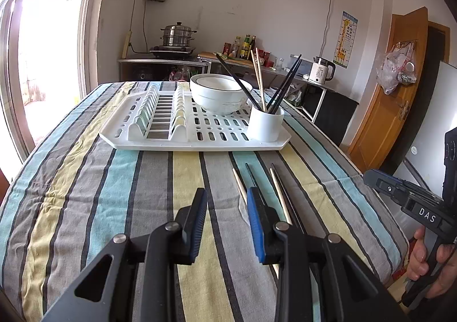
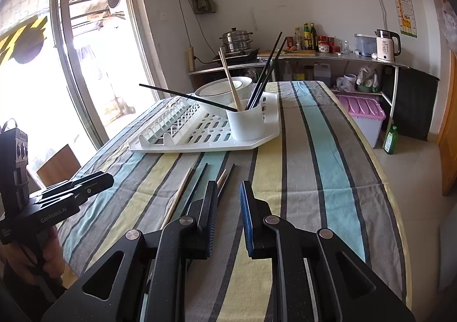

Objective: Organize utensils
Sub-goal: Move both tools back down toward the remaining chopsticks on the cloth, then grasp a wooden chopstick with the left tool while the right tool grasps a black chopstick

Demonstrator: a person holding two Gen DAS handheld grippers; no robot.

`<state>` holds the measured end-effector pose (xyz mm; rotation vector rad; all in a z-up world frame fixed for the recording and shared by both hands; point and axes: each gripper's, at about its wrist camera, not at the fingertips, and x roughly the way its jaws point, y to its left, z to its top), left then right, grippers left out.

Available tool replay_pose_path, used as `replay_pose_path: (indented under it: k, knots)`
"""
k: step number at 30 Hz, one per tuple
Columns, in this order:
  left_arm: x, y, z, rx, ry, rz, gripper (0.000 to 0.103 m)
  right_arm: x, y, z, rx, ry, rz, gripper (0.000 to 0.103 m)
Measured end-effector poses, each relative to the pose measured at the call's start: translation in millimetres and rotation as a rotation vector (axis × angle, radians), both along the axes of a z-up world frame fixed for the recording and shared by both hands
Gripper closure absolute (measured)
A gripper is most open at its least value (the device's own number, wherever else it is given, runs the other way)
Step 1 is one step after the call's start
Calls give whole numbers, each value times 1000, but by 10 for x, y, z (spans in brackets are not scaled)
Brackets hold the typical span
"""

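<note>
We see loose chopsticks (image 1: 281,196) lying near-to-far on the desk (image 1: 85,207), beside the right gripper (image 2: 227,207) and just right of the left gripper (image 1: 227,219), both fingers released, empty.

Near cloth (image 1: 85,207): bare, passable left of chopsticks (image 1: 281,196).
Rack (image 1: 160,145): bars the far side.
Cup (image 1: 265,125): sticks lean outward over its rim.
Right strip (image 2: 328,165): bare beside rack.

left gripper (image 1: 227,196): tilted downward, fingers (image 1: 197,216) parted, nothing between them | right gripper (image 2: 227,189): tilted downward, narrower gap, nothing held | right hand (image 1: 428,259): wrapped round its handle | left hand (image 2: 34,253): gripping its handle
</note>
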<state>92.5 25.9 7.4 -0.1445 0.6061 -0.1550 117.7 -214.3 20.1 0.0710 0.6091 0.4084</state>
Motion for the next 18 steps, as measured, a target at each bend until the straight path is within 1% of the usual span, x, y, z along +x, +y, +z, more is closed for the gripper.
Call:
replay_pose_path:
  k: [4,10,18]
  knots:
    - [-62,-10,-13,0,0,-8,73,-42,37,-28,-9,7,6,86]
    - [-43,-51,-27,4,10,-18,73,-3,61,-84,-18,25,14,86]
    - [137,-110,-112,2,76,-27,73,142,145,-193,-27,72,14,86]
